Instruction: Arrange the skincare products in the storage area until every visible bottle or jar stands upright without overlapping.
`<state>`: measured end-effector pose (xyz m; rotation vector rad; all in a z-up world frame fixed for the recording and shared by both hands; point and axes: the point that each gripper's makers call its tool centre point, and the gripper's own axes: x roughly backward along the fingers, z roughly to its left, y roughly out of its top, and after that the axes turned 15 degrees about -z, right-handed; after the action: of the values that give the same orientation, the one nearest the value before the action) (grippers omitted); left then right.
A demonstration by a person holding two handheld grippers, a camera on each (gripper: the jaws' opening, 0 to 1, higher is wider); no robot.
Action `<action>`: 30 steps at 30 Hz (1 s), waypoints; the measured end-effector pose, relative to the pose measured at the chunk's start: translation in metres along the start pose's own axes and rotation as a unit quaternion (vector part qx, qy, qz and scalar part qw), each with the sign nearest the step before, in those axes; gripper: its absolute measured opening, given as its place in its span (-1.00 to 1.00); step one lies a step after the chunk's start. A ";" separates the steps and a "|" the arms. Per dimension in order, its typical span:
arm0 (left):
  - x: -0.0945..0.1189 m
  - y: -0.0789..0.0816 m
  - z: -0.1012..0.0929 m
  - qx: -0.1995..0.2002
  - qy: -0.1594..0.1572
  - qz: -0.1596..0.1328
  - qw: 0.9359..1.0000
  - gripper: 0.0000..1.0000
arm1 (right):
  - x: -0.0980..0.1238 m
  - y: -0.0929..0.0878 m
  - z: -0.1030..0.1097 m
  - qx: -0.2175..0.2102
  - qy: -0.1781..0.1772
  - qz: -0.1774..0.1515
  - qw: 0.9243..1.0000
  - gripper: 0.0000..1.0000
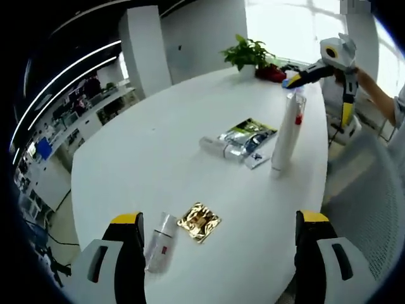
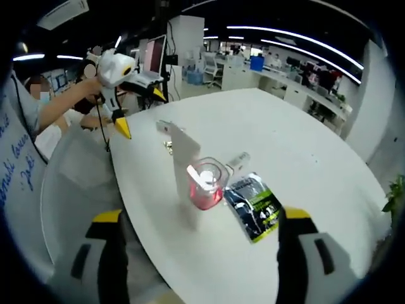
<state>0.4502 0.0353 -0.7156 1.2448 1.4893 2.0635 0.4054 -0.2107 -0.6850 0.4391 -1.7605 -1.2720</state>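
tall white tube w/ clear red-tinted cap (image 1: 288, 134) upright on white oval table (image 1: 158, 145); right gripper (image 1: 292, 81) at its cap, grip unclear. left gripper (image 1: 218, 244) jaws wide apart.

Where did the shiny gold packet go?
In the left gripper view, the gold packet lies flat on the white table, near the front edge, just right of a small white bottle lying on its side.

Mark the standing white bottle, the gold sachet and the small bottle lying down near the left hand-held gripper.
standing white bottle (image 1: 286, 140), left gripper view, mid-body.
gold sachet (image 1: 199, 221), left gripper view, centre of foil.
small lying bottle (image 1: 161, 242), left gripper view, mid-body.
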 end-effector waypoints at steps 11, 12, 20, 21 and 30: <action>-0.006 -0.022 0.014 -0.006 -0.013 0.051 0.999 0.95 | 0.001 -0.007 -0.004 -0.011 -0.005 0.007 1.000 1.00; -0.006 -0.024 0.016 -0.005 -0.013 0.057 0.998 0.95 | 0.001 -0.008 -0.004 -0.011 -0.006 0.006 1.000 1.00; -0.005 -0.049 0.029 -0.006 -0.027 0.111 0.993 0.95 | 0.000 -0.011 -0.005 -0.019 -0.005 0.004 1.000 1.00; -0.005 -0.050 0.031 -0.007 -0.027 0.114 0.993 0.95 | 0.000 -0.011 -0.005 -0.018 -0.006 0.003 1.000 1.00; -0.008 -0.076 0.043 -0.013 -0.049 0.162 0.986 0.87 | 0.002 -0.009 -0.008 -0.019 -0.016 0.002 1.000 1.00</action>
<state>0.4714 0.0877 -0.7829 1.6446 1.2814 2.1691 0.4091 -0.2204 -0.6914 0.3962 -1.7603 -1.3147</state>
